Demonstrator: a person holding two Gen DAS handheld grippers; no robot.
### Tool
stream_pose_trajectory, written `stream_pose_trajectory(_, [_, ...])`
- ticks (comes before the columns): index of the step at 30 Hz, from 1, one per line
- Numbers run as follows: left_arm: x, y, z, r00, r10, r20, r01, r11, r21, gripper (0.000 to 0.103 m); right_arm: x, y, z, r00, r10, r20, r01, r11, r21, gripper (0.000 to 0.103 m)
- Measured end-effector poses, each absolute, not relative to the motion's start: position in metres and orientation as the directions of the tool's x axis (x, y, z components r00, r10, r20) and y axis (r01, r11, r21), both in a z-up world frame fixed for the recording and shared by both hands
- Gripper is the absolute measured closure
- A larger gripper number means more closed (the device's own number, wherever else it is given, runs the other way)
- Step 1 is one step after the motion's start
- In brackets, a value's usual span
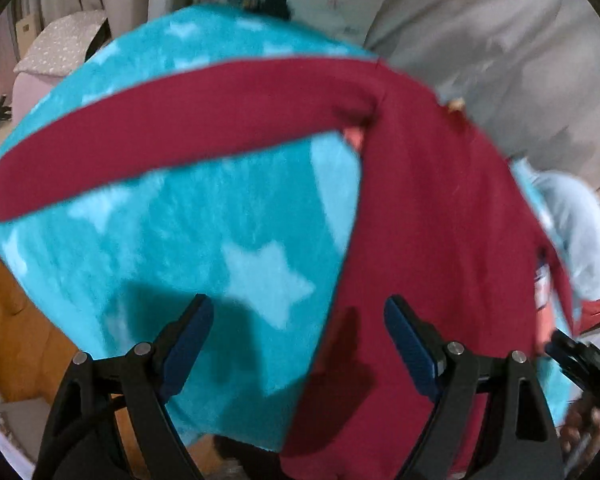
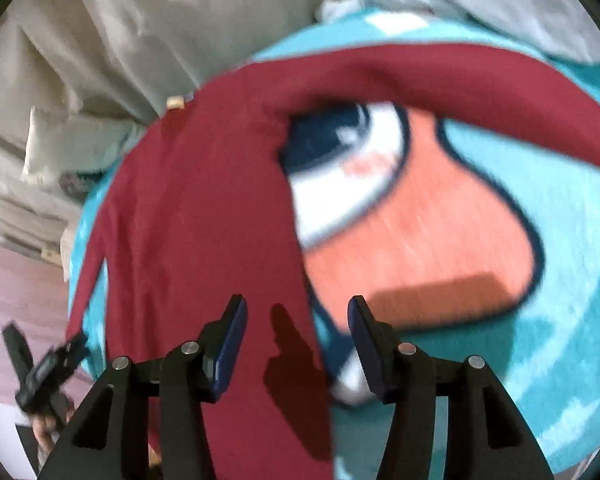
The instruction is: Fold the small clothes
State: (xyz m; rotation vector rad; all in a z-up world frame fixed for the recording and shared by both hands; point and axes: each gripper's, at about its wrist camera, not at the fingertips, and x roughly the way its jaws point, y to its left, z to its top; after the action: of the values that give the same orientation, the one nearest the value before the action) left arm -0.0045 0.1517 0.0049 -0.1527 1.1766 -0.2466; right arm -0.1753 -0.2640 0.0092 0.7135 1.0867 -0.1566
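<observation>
Left wrist view: the left gripper [image 1: 298, 344] points down with its jaws spread wide and nothing between them, above a dark red garment [image 1: 432, 240] lying spread on a turquoise blanket [image 1: 188, 248] printed with pale stars. One long sleeve [image 1: 172, 136] stretches out to the left across the blanket. At the right edge, the other gripper shows blurred and dark, too smeared to read.

Right wrist view: the right gripper [image 2: 298, 344] has its jaws parted, holding nothing, over the garment's edge where red cloth [image 2: 204, 216] meets a cartoon print [image 2: 412, 224] on the blanket [image 2: 572, 280]. A beige cover [image 2: 120, 40] lies beyond. Low at the left the other gripper appears, blurred.
</observation>
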Motion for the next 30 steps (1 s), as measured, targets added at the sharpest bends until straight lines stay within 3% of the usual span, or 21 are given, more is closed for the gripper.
stream_pose_trajectory(2, [-0.010,0.142,-0.004,0.348,-0.259,-0.901,0.116,0.966,-0.233,0.017,-0.174,-0.252,0.000,0.460,0.251,-0.852,0.413,0.789,0.455,0.045])
stream_pose_trajectory(3, [-0.013,0.138,-0.006,0.358,-0.232,-0.904,0.122,0.972,-0.201,0.022,-0.175,-0.242,0.001,0.465,0.244,-0.851,0.368,0.821,0.437,0.045])
stream_pose_trajectory(4, [-0.017,0.130,-0.005,0.371,-0.201,-0.907,0.139,0.977,-0.160,0.031,-0.174,-0.230,0.004,0.471,0.237,-0.850,0.310,0.857,0.412,0.046])
stream_pose_trajectory(5, [-0.020,0.123,-0.005,0.375,-0.163,-0.913,0.151,0.982,-0.113,0.053,-0.171,-0.222,0.002,0.453,0.280,-0.846,0.252,0.871,0.423,0.049])
stream_pose_trajectory(6, [-0.022,0.117,-0.002,0.376,-0.130,-0.918,0.168,0.983,-0.071,0.077,-0.167,-0.212,0.002,0.437,0.302,-0.847,0.211,0.881,0.423,0.066])
stream_pose_trajectory(7, [-0.023,0.115,0.000,0.366,-0.134,-0.921,0.170,0.982,-0.076,0.085,-0.165,-0.206,0.003,0.423,0.305,-0.853,0.190,0.891,0.412,0.089])
stream_pose_trajectory(8, [-0.024,0.115,0.002,0.360,-0.129,-0.924,0.162,0.984,-0.074,0.096,-0.163,-0.202,0.004,0.394,0.309,-0.865,0.157,0.905,0.395,0.092])
stream_pose_trajectory(10, [-0.030,0.119,0.014,0.380,-0.110,-0.919,0.134,0.989,-0.063,0.096,-0.171,-0.216,0.007,0.412,0.344,-0.844,0.150,0.888,0.435,0.093])
stream_pose_trajectory(11, [-0.033,0.121,0.019,0.393,-0.095,-0.915,0.119,0.992,-0.052,0.102,-0.177,-0.227,0.010,0.421,0.350,-0.837,0.159,0.880,0.447,0.094])
stream_pose_trajectory(14, [-0.045,0.134,0.032,0.440,0.013,-0.898,0.051,0.998,0.039,0.103,-0.193,-0.245,0.011,0.432,0.347,-0.833,0.190,0.867,0.460,0.094])
stream_pose_trajectory(20, [-0.060,0.174,0.047,0.446,-0.003,-0.895,-0.066,0.997,-0.037,0.100,-0.211,-0.247,0.010,0.421,0.318,-0.849,0.186,0.886,0.424,0.094])
stream_pose_trajectory(22, [-0.066,0.176,0.053,0.457,-0.015,-0.889,-0.079,0.995,-0.058,0.091,-0.221,-0.244,0.013,0.425,0.356,-0.832,0.140,0.882,0.449,0.092])
stream_pose_trajectory(24, [-0.067,0.174,0.056,0.462,-0.029,-0.886,-0.083,0.994,-0.076,0.071,-0.222,-0.234,0.014,0.424,0.358,-0.832,0.103,0.894,0.437,0.091])
stream_pose_trajectory(27, [-0.061,0.156,0.059,0.467,-0.060,-0.882,-0.063,0.993,-0.101,0.067,-0.209,-0.225,0.026,0.463,0.317,-0.828,0.069,0.918,0.390,0.091])
stream_pose_trajectory(30, [-0.057,0.131,0.058,0.468,-0.080,-0.880,-0.003,0.996,-0.092,0.054,-0.187,-0.226,0.030,0.487,0.334,-0.807,0.075,0.905,0.419,0.091])
